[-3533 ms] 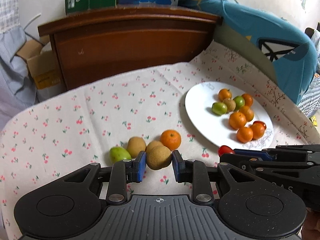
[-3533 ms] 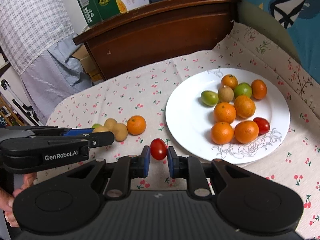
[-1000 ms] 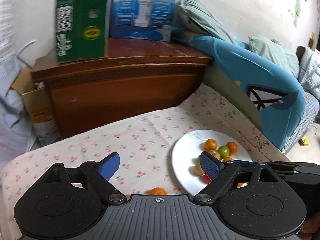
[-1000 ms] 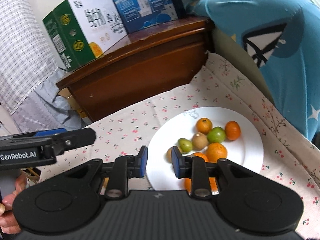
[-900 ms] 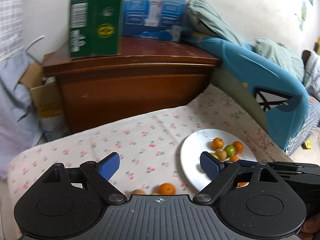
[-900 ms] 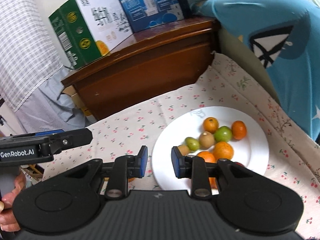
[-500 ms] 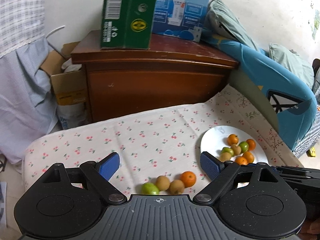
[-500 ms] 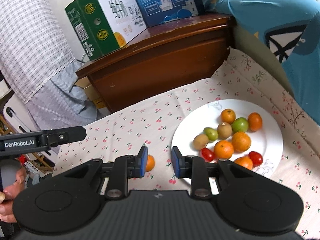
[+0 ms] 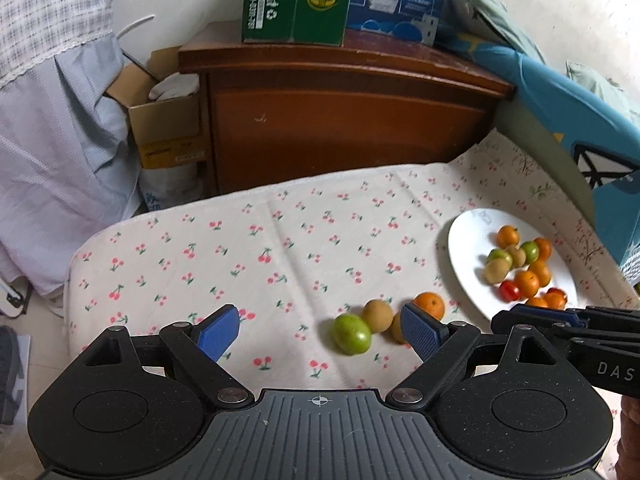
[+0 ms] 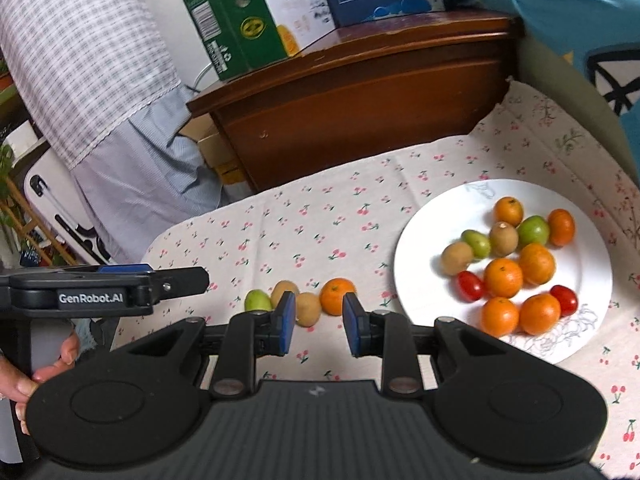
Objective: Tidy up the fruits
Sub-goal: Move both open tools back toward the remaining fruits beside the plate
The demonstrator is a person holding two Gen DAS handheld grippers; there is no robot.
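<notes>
Left wrist: tongs (image 9: 320, 332) wide, angled downward

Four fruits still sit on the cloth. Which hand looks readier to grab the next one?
Probably the left. The left gripper has wide-open jaws with the green fruit right ahead; the right gripper stands narrow and empty, facing the orange.

Left gripper (image 9: 320, 330): jaws wide, empty.
Cloth (image 9: 280, 248): four loose fruits (image 9: 378, 314).
Plate (image 9: 464, 256): more fruit.

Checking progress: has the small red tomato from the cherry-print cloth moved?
Yes. The small red tomato now lies on the round white plate, near its left rim.
</notes>
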